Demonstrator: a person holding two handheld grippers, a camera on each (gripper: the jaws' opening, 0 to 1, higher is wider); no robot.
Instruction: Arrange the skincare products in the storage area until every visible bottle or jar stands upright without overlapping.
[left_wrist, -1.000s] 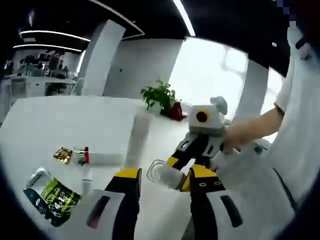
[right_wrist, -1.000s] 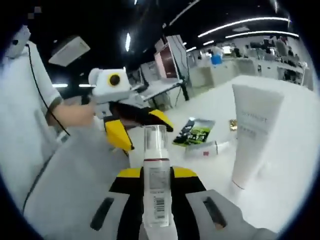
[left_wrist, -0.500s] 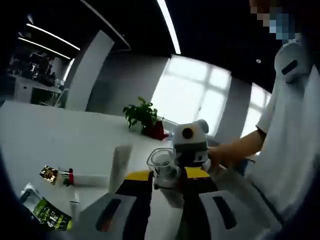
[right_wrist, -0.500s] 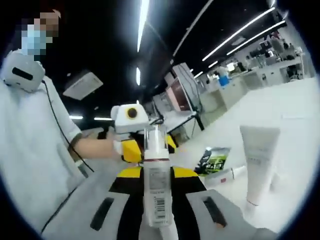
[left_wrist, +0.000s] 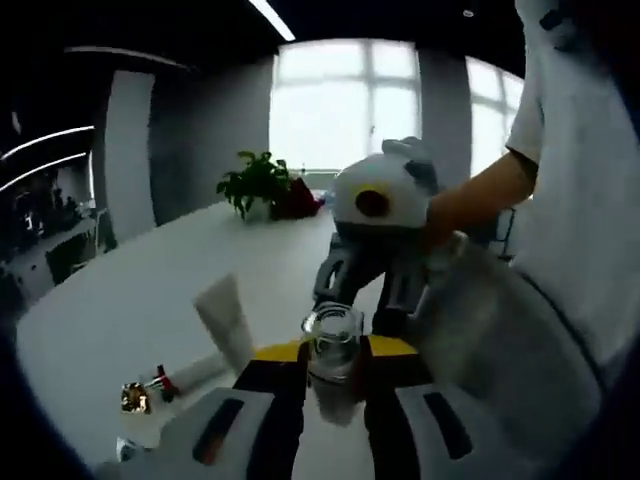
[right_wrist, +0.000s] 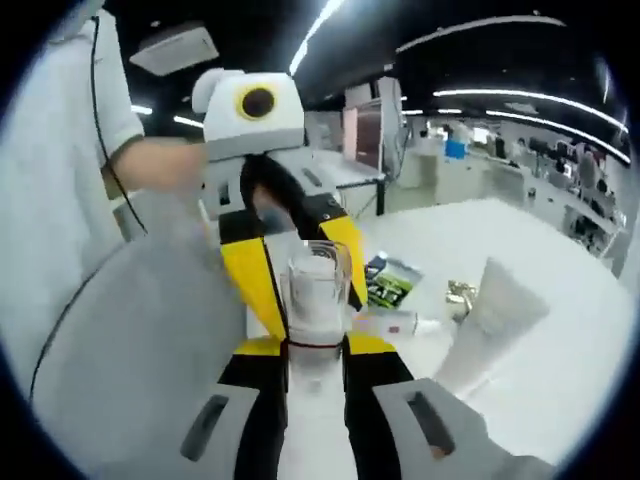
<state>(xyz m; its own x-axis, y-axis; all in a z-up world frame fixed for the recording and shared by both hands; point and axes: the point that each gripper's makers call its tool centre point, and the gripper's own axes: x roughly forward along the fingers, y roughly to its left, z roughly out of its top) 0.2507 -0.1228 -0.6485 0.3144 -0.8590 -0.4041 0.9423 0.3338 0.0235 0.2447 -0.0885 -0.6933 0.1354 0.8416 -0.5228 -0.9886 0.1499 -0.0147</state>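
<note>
Right gripper view: my right gripper (right_wrist: 315, 350) is clamped on a pump bottle (right_wrist: 316, 300) with a clear cylindrical cap, a dark red collar and a pale body, held upright between the yellow-tipped jaws. The left gripper (right_wrist: 300, 260) reaches in from above, its yellow fingers flanking the cap; I cannot tell if they are closed on it. To my right a matte white tube (right_wrist: 490, 325) stands cap-down, leaning, on the glossy white table (right_wrist: 570, 380). Near it lie a green-and-black sachet (right_wrist: 388, 283), a small gold packet (right_wrist: 462, 294) and a slim white tube (right_wrist: 395, 323).

In the left gripper view the clear cap (left_wrist: 333, 345) sits between my left jaws, with the right gripper (left_wrist: 375, 290) right behind it. A potted plant (left_wrist: 258, 185) stands at the far edge before bright windows.
</note>
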